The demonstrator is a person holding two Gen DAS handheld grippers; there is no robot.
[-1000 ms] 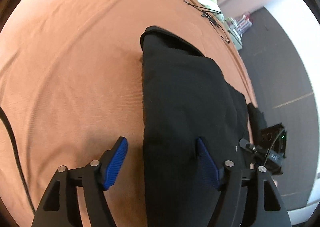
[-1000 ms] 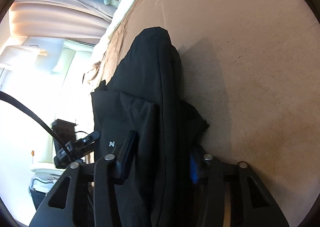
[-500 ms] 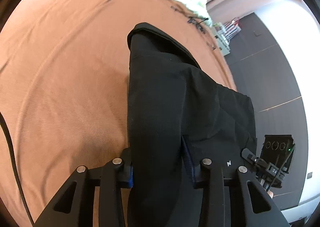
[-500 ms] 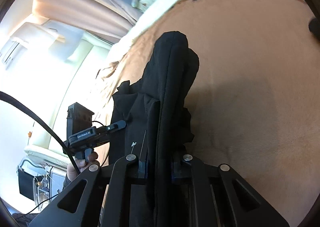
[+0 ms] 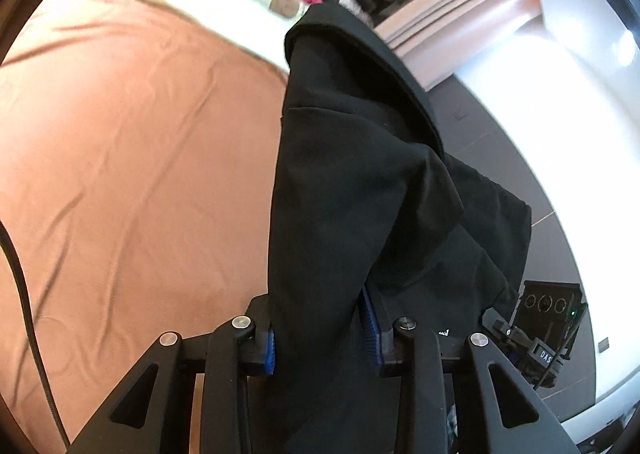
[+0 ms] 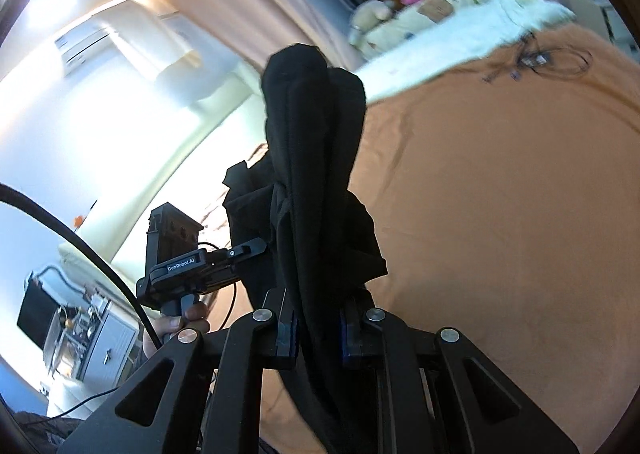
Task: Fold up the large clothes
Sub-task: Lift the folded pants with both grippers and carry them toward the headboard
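- Left tongs (image 5: 320, 338) — jaws just closing, clamped on the black garment (image 5: 360, 194).
- Right tongs (image 6: 316, 330) — clamped on it too, above the orange bedspread (image 6: 500, 214).

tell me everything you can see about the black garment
The black garment is plain, matte, soft-looking fabric, bunched into thick vertical folds with one small white mark near its lower edge. It hangs lifted above the orange bedspread. The left gripper and right gripper are each clamped on a fold, blue pads pressing the cloth. Its type is unclear.
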